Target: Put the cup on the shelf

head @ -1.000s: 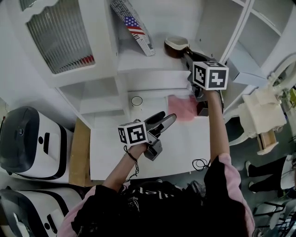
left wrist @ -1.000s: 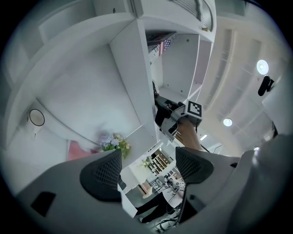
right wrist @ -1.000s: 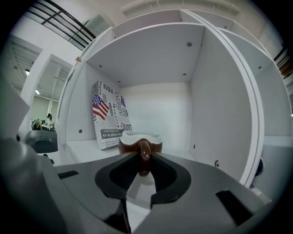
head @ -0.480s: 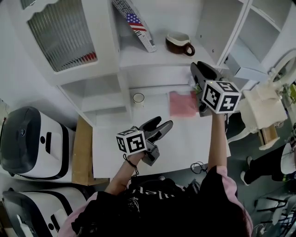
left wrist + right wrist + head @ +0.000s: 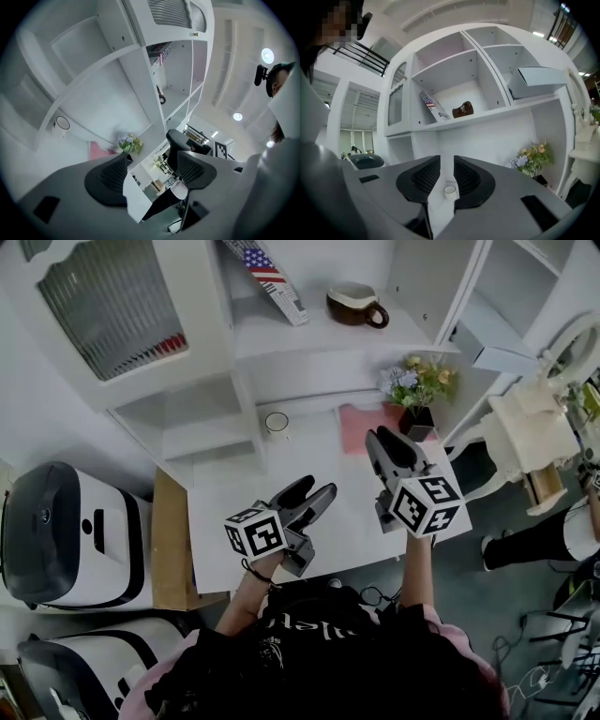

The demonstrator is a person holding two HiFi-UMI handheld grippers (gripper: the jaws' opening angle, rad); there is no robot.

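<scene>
Brown-and-cream cup (image 5: pixel 356 307): stands upright on the white shelf (image 5: pixel 309 338), handle to the right, just beside a leaning flag-printed box (image 5: pixel 270 276). Nothing touches it.
Right gripper (image 5: pixel 386 439): well apart from the cup, low over the right side of the counter (image 5: pixel 234 531), pointing toward the shelf unit. That place suits a hand that is done with the cup.
Right fingers (image 5: pixel 419 180): a narrow gap between them with nothing in it. Only the far counter shows through.
Left gripper (image 5: pixel 319 488): held level over the near part of the counter, taking no part in the placing.
Left fingers (image 5: pixel 112 176): spread wide and just now closing a little, with nothing between them.
Small white cup (image 5: pixel 277 422): at the back of the counter beside the shelf unit's upright, well apart from both grippers.
Flowers (image 5: pixel 419 385): in a dark pot at the back right of the counter, next to a pink cloth (image 5: pixel 361 423), below the shelf.
Progress: the task looks finished. The cup sits back from the shelf's front edge, so it should stay put.
</scene>
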